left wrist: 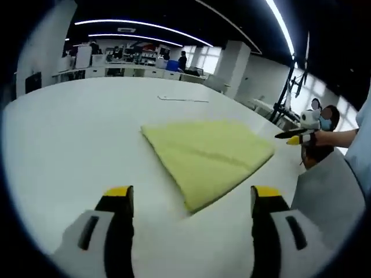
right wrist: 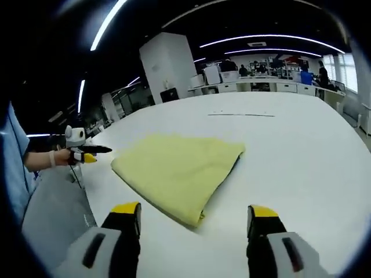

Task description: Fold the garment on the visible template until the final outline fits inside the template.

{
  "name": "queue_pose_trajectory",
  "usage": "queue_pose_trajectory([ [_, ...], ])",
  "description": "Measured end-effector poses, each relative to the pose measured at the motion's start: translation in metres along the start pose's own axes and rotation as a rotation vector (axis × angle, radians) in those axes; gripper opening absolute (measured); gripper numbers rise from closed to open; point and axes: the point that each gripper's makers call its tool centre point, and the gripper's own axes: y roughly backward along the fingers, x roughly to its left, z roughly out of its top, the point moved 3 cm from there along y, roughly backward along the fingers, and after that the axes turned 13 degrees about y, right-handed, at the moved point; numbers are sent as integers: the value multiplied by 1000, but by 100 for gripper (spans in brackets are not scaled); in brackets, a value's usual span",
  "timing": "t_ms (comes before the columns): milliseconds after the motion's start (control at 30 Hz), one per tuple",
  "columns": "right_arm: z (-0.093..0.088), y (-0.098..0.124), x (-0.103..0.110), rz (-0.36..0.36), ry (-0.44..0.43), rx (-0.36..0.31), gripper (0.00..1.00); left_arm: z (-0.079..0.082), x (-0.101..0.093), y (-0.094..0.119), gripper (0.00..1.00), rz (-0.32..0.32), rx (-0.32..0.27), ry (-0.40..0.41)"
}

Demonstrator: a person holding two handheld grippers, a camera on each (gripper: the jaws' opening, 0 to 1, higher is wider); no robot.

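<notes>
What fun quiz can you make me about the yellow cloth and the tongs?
1. True or false: the yellow garment lies folded flat on the white table.
2. Are the left tongs open or shut?
A) open B) shut
3. Fill in: the right tongs grip ____.

Key: 1 true. 2 A, the jaws stand wide apart with the garment's near corner beyond them. 3 nothing; they are open, and the garment lies untouched ahead of them.
</notes>
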Motion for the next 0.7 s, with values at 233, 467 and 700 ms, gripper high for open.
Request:
queue_pose_trajectory([
  [233, 0, 2, 4, -21, -29, -11, 100, -2, -7, 7, 99, 11, -24, 37],
  [467, 3, -1, 19, -6, 31, 8, 100, 8, -13, 15, 98, 30, -113, 59],
  [700, 8, 3, 37, 25, 14, 8, 100, 17, -18, 21, 96, 43, -160, 53],
])
